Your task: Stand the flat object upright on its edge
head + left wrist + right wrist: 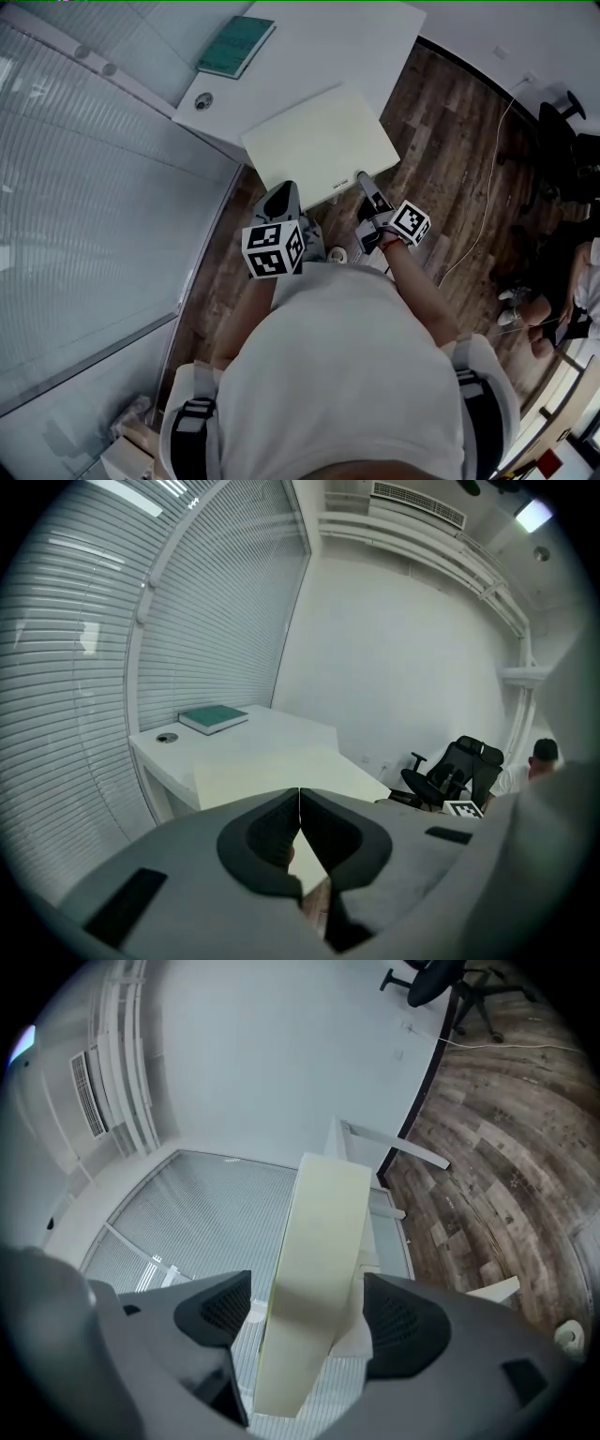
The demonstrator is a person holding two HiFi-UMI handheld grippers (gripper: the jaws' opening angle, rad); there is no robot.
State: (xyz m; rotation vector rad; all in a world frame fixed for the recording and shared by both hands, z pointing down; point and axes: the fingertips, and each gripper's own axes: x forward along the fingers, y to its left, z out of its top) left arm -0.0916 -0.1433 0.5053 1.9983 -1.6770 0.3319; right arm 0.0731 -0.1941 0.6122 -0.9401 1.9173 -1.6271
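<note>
a cream flat board lies on its face on the near part of a white desk, not on its edge, and its near side reaches past the desk's rim toward the person holding the tools. the right gripper sits at the board's near right side. in the right gripper view its jaws stand wide apart with the board running between them as a pale strip, and there is a gap on each side, so the pads do not press on it and the right gripper is not gripping. the left gripper is at the board's near left side. in the left gripper view its jaws meet tip to tip, closed on nothing that can be made out, with a sliver of pale board and wood floor showing through the hollow behind the tips. beyond them the board rests flat on the desk. a green book lies at the desk's far end, well apart from the board, with a round cable grommet near it. window blinds fill the left side, and dark wood flooring with a thin white cable lies to the right, where a black office chair stands.
</note>
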